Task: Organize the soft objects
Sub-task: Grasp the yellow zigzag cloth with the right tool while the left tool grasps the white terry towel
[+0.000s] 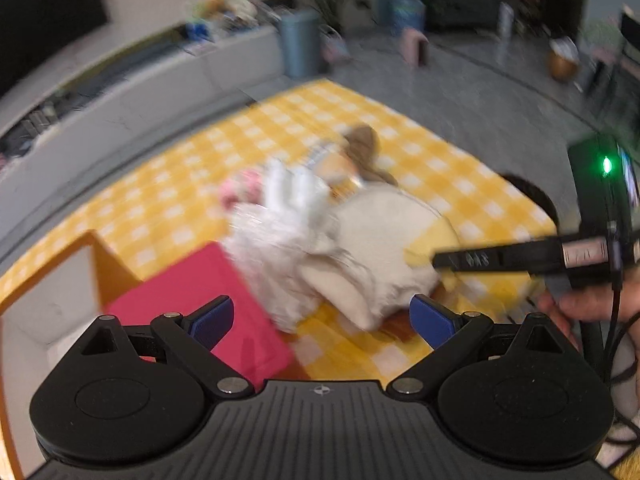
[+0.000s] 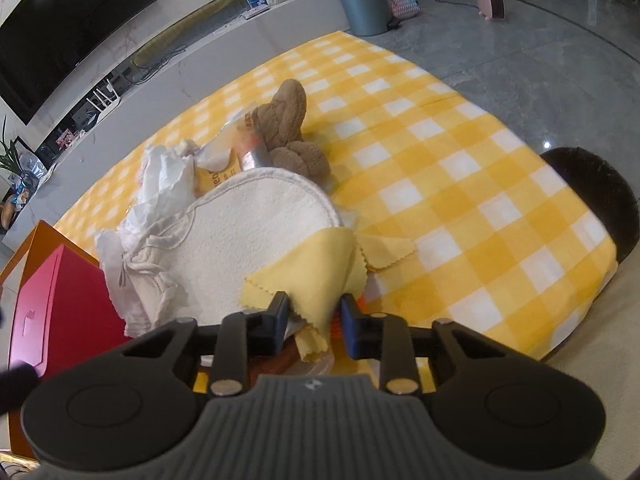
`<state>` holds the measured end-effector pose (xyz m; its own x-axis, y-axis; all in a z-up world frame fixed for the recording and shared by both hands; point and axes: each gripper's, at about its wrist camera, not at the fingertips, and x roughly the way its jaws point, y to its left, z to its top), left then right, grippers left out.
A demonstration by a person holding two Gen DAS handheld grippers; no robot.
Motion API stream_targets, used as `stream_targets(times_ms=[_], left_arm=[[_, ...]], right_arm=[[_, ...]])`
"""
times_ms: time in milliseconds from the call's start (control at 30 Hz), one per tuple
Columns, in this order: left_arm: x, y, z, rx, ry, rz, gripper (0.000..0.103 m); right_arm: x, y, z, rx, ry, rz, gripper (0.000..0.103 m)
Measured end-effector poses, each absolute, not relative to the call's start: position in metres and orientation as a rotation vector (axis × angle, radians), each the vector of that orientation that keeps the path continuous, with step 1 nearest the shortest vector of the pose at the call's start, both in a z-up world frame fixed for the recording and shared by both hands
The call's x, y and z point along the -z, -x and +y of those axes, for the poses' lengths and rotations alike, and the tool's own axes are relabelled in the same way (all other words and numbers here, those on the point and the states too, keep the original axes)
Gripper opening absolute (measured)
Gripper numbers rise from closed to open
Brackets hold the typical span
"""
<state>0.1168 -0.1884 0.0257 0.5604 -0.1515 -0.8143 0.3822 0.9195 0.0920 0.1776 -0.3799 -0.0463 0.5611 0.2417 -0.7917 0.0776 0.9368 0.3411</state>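
Right gripper point(image 2: 314, 316) is pinching the yellow cloth point(image 2: 316, 268).
The cloth is lying on the cream pad point(image 2: 248, 232), on the checked blanket point(image 2: 460, 184); left gripper point(image 1: 322, 320) is hanging spread wide, holding nothing.

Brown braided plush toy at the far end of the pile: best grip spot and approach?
Grip the brown braided plush toy at its upper lobe, which juts free over the yellow checked blanket. Come from the right, open-blanket side; its lower left is crowded by a crinkled clear packet. The open left hand-held gripper is free; the right hand-held gripper appears to pinch a yellow cloth.
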Motion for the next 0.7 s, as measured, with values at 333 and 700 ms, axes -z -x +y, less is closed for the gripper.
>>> stream_targets(times_ms=[333,700], left_arm=[[0.022,-0.14,-0.24,0.53,-0.467,1.036,0.103],[0.054,-0.132,-0.267,0.497,-0.762,0.924,0.103]], right_arm=[[0.045,-0.174,-0.39,-0.126,-0.39,0.95,0.008],[0.047,-0.173,-0.407,-0.2,-0.533,0.898,0.008]])
